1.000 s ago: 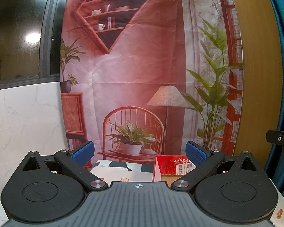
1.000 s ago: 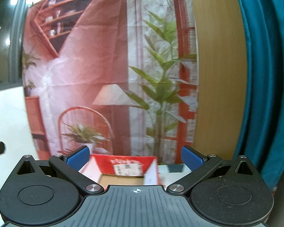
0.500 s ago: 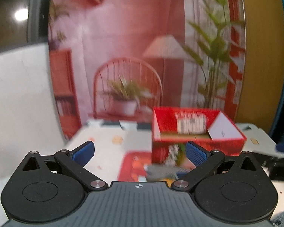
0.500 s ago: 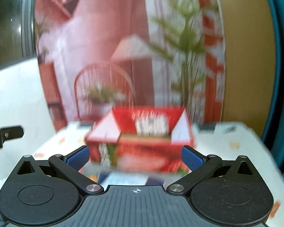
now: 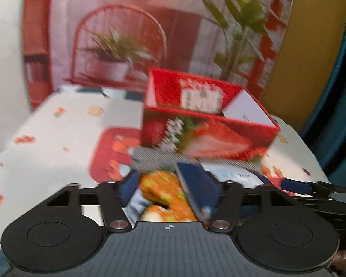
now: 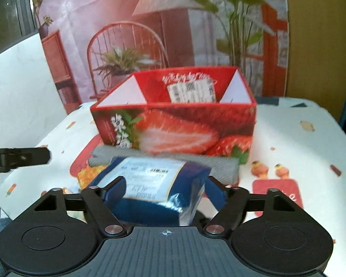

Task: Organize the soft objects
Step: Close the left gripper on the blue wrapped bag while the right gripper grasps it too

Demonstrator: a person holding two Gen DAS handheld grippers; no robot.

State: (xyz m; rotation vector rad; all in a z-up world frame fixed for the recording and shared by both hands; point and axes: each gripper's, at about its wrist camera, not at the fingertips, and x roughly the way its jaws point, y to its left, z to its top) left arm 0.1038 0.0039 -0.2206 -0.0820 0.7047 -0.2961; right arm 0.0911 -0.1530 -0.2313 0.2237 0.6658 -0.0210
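Note:
My left gripper (image 5: 170, 187) hangs low over the table, its jaws closing around an orange-patterned soft packet (image 5: 160, 192) that lies between the blue pads. A dark blue packet (image 5: 196, 180) overlaps its right side. My right gripper (image 6: 165, 192) is also closing, with that dark blue packet (image 6: 150, 182) and its white label between its fingers. No pad visibly presses in either blurred view. A grey folded cloth (image 6: 221, 167) lies behind the packets. Beyond it stands the open red strawberry box (image 6: 173, 127), also in the left wrist view (image 5: 207, 127).
The table (image 6: 299, 124) wears a white cloth printed with food pictures and red patches. The left gripper's finger (image 6: 18, 159) shows at the left of the right wrist view. A printed backdrop (image 6: 126, 23) hangs behind, with a wooden panel and a blue curtain (image 5: 343, 92) at the right.
Both grippers have come down from facing the backdrop to the table and tilted downward. Their jaws have narrowed, and the packets now lie between them.

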